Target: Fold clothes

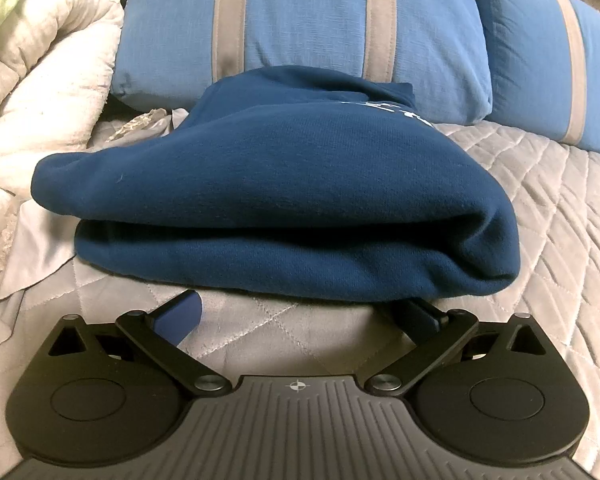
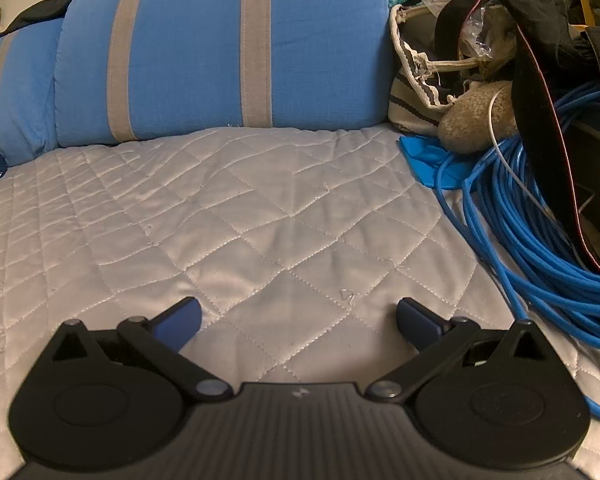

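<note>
The folded navy sweatshirt (image 1: 276,200) lies on the bed (image 2: 260,208) near the pillows (image 1: 300,20). Both tongs, left (image 1: 300,312) and right (image 2: 298,316), are spread, holding nothing. The left one may snag the hem and undo the fold.

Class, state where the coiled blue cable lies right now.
In the right wrist view, the blue cable lies on the quilted bedspread at the right edge, beside a striped bag.

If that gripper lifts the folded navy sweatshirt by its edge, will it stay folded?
Probably not: the folded navy sweatshirt looks like soft, thick fleece with rounded folds, so it would likely droop and unfold. It seems bulky, so the open left gripper may catch just one layer.
</note>
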Tool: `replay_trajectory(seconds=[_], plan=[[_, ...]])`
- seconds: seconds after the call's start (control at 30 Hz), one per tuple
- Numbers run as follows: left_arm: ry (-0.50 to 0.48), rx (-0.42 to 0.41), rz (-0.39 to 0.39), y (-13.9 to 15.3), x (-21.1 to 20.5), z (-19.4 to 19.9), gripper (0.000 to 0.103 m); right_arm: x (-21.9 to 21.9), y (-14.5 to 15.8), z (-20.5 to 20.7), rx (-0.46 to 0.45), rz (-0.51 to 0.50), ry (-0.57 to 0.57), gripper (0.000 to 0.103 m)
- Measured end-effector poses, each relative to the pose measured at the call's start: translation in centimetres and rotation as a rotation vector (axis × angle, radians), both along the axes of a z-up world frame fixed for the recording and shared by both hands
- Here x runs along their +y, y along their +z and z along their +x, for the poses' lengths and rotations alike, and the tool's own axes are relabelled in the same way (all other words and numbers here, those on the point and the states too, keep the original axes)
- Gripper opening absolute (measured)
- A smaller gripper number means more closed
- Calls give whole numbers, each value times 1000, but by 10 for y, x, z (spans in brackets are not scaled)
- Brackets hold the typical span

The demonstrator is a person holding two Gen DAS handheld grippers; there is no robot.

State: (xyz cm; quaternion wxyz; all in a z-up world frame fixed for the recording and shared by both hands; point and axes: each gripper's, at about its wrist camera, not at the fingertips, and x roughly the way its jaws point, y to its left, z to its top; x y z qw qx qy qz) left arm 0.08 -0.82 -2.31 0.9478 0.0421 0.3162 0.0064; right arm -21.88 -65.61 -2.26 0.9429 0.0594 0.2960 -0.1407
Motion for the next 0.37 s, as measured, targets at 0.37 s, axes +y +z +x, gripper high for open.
replay_trajectory(seconds=[0.37], plan=[[0,0,-6,0,1,1,103,0,0,1,-1,-2,-3,102]])
